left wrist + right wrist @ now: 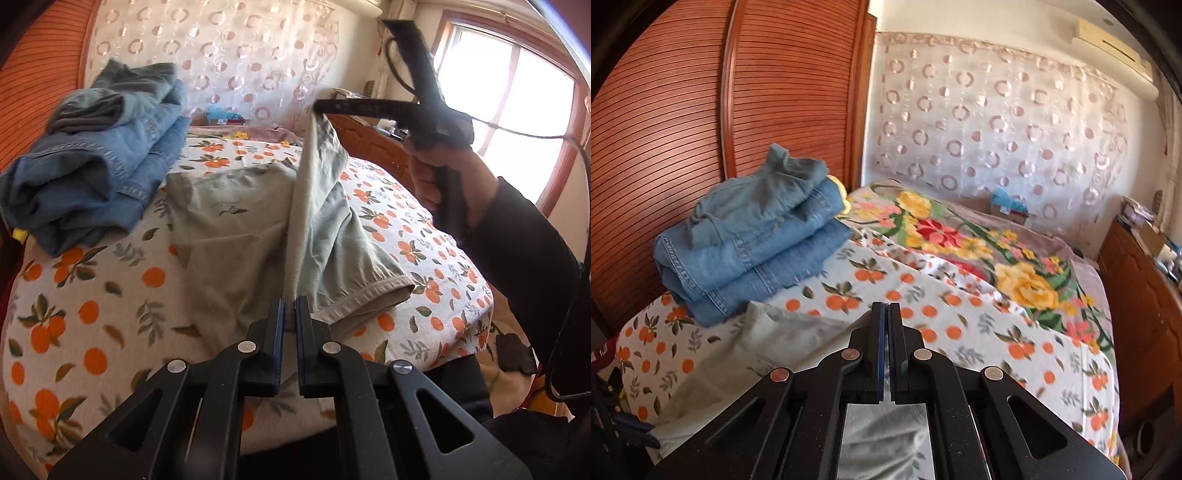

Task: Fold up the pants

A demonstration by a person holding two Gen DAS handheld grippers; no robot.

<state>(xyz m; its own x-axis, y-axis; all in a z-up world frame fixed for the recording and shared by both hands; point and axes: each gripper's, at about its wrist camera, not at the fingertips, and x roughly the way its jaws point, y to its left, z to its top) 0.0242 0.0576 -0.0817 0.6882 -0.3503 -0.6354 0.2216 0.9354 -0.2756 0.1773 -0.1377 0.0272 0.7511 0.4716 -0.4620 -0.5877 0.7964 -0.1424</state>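
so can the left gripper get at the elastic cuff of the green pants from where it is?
Probably yes. The cuff lies flat on the sheet, just ahead and right of the left gripper, nothing between. But its jaws already pinch the pants' lifted edge.

Each claw [290,306] [885,314] is matte black with blue pads on the inner faces of its fingers and round silver pivot screws on angular cut-out linkage arms. The person's hand [439,177] wears a dark sleeve [517,236]; a black cable [576,258] trails beside that sleeve.
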